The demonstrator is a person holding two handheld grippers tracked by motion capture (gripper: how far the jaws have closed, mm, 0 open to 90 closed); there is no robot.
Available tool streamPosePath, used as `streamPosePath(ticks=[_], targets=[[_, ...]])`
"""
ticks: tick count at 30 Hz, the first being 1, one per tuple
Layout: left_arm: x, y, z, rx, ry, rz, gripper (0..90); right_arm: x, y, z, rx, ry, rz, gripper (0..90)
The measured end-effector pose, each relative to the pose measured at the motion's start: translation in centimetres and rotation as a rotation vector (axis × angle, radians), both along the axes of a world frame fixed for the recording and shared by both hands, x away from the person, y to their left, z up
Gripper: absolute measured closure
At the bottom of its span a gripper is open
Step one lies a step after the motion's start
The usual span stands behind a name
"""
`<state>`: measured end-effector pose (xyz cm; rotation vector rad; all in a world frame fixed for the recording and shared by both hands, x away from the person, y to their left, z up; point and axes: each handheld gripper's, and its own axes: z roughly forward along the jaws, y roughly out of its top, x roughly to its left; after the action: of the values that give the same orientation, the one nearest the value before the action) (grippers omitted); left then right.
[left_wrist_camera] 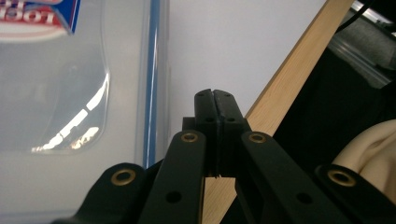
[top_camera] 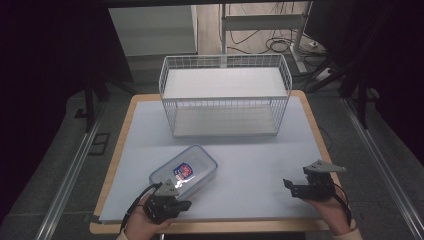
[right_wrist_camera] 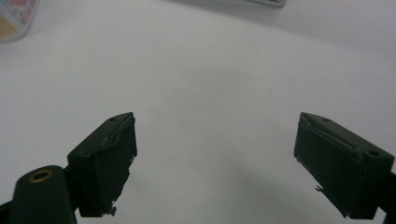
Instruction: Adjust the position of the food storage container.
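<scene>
Clear blue-rimmed lidded container (top_camera: pixel 186 172) lies flat, near table's front-left.

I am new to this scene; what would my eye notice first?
First the white wire basket at the far middle of the table. Next the clear box with a blue-rimmed lid, near the front left. The left gripper is shut beside it, and the right gripper is open at the front right.

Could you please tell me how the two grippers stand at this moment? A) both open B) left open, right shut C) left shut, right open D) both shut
C: in the left gripper view the left gripper has its jaws pressed together with nothing between them, beside the clear plastic container, while the right gripper has its jaws wide apart over the bare white table.
</scene>
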<state>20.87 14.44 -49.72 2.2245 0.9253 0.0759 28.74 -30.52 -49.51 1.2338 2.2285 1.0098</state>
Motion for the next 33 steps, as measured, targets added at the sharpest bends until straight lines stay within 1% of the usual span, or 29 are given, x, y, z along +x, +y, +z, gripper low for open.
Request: streamPosePath(ticks=[1, 2, 4, 6, 7, 8, 14, 21, 25, 28, 29, 30, 33], targets=[[0.0, 0.1, -0.1, 0.019, 0.0, -0.009, 89.9, 0.0, 0.0, 0.0, -0.002, 0.001, 0.001, 13.2], [0.0, 0.0, -0.2, 0.019, 0.001, -0.003, 89.9, 0.0, 0.1, -0.1, -0.003, 0.002, 0.001, 13.2], [0.1, 0.0, -0.3, 0.041, 0.0, -0.004, 89.9, 0.0, 0.1, -0.1, -0.005, 0.0, 0.0, 13.2], [0.2, 0.0, -0.4, 0.043, 0.005, -0.003, 89.9, 0.0, 0.0, -0.1, -0.006, 0.0, -0.004, 13.2], [0.2, 0.0, -0.5, 0.032, 0.008, 0.002, 89.9, 0.1, -0.1, -0.1, -0.005, 0.001, -0.006, 13.2], [0.2, 0.1, -0.4, 0.031, 0.01, 0.003, 89.9, 0.1, -0.1, -0.1, -0.003, 0.001, -0.007, 13.3], [0.4, 0.3, -0.4, 0.035, 0.013, -0.001, 90.0, 0.0, -0.1, 0.0, -0.004, -0.001, -0.005, 13.3], [0.7, 1.2, -0.5, 0.021, 0.03, 0.023, 89.9, 0.1, -0.3, 0.0, 0.0, -0.004, -0.013, 13.3], [0.8, 2.0, -0.5, 0.019, 0.035, 0.044, 90.0, 0.0, -0.2, 0.1, 0.0, -0.007, -0.014, 13.3], [1.0, 2.8, -0.6, 0.02, 0.038, 0.064, 89.9, 0.0, -0.3, 0.0, -0.002, -0.004, -0.014, 13.4], [1.0, 3.0, -0.6, 0.015, 0.039, 0.074, 89.9, 0.0, -0.3, 0.0, -0.002, -0.001, -0.016, 13.4], [1.1, 3.4, -0.6, 0.019, 0.039, 0.08, 89.9, 0.0, -0.3, 0.0, -0.002, 0.0, -0.018, 13.5], [1.3, 4.2, -0.6, 0.008, 0.046, 0.1, 89.9, 0.1, -0.3, 0.0, -0.003, 0.0, -0.019, 13.5]])
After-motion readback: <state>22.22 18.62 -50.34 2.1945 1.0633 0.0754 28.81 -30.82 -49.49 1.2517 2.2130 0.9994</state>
